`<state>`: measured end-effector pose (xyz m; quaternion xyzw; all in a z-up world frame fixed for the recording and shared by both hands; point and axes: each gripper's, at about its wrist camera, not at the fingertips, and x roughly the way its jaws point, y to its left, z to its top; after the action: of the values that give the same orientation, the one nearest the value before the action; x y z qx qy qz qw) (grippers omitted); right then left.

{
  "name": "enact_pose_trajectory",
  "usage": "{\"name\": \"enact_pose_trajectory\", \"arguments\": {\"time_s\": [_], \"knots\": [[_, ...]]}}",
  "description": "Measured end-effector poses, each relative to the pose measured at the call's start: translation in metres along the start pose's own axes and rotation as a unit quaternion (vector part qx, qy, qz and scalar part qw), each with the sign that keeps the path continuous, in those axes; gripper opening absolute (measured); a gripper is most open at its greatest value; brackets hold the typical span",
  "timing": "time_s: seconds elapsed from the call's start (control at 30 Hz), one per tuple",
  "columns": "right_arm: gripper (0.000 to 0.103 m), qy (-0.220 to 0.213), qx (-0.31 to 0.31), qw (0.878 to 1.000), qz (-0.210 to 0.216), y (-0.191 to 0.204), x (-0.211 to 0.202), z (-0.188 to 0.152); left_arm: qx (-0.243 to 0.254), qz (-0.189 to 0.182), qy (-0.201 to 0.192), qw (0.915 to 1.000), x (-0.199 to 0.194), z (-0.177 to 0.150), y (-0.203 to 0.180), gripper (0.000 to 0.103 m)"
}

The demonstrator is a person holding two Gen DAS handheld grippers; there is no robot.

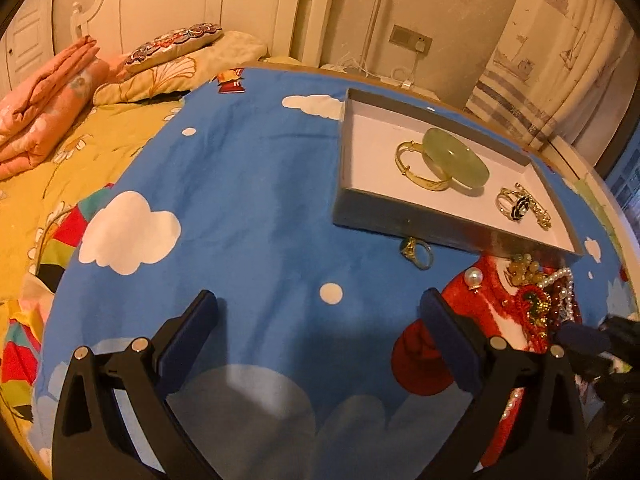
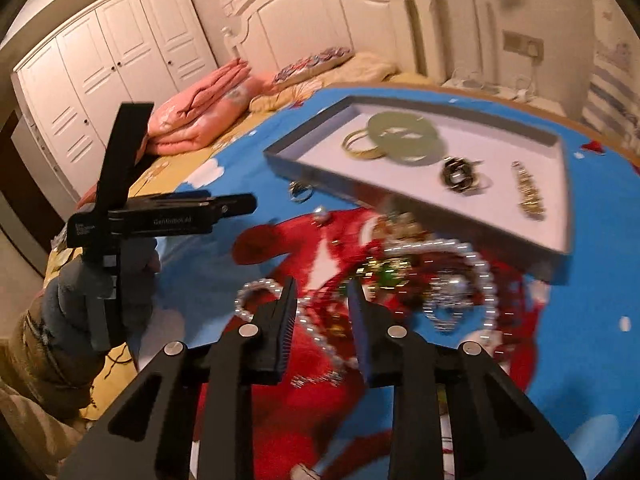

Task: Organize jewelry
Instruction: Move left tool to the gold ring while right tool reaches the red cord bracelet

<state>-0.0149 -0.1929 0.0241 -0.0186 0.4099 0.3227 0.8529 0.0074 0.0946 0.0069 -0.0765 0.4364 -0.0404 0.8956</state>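
Jewelry lies in a tangled pile (image 2: pixel 404 280) of pearl strands, red beads and gold pieces on a round table covered with a blue cloud-print cloth (image 1: pixel 240 184). Just behind the pile sits a shallow grey tray (image 1: pixel 400 222) with a white floor, holding a gold bangle (image 1: pixel 416 168) that touches a pale green jade bangle (image 1: pixel 460 156), a dark-stoned ring (image 1: pixel 516 206) and a gold chain (image 1: pixel 540 212). A loose gold ring with a green stone (image 1: pixel 418 254) rests on the cloth beside the tray's near wall. The right gripper (image 2: pixel 322 292) hovers over the pile's near edge, jaws narrowed to a small gap with pearls showing between them; the blur hides whether they pinch anything. The left gripper (image 1: pixel 320 312), held in a gloved hand (image 2: pixel 100 292), stands wide open above bare cloth, holding nothing.
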Motion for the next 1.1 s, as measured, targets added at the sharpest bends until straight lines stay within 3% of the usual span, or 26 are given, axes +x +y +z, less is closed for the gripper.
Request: {"name": "enact_pose_trajectory", "arguments": {"time_s": [0.13,0.23,0.33,0.53,0.83,0.9,1.03,1.1], "knots": [[0.025,0.023,0.006,1.0,-0.009,0.0,0.012,-0.002,-0.008,-0.012,-0.003,0.9999,-0.001,0.002,0.002,0.101],[0.01,0.023,0.008,1.0,-0.01,-0.001,0.01,-0.004,-0.01,-0.019,-0.004,0.9998,-0.001,0.003,0.003,0.101],[0.008,0.013,0.008,1.0,-0.003,-0.001,0.005,-0.006,-0.011,-0.019,-0.005,0.9997,-0.001,0.002,0.003,0.101],[0.007,-0.042,0.047,0.997,0.042,-0.015,-0.023,-0.003,-0.008,-0.016,-0.003,0.9998,-0.002,0.002,0.003,0.101],[0.007,-0.092,0.067,0.993,0.03,-0.031,-0.05,0.0,0.054,0.023,0.005,0.9983,0.003,0.007,-0.025,0.099],[0.007,-0.096,0.068,0.992,0.032,-0.032,-0.052,0.0,0.064,0.016,0.006,0.9978,0.005,0.011,-0.034,0.096],[0.007,-0.1,0.067,0.992,0.031,-0.033,-0.055,-0.001,0.077,0.008,0.021,0.9967,0.018,0.018,-0.05,0.077],[0.007,-0.103,0.063,0.992,0.028,-0.033,-0.056,-0.001,0.087,0.012,0.025,0.9958,0.025,0.021,-0.06,0.076]]}}
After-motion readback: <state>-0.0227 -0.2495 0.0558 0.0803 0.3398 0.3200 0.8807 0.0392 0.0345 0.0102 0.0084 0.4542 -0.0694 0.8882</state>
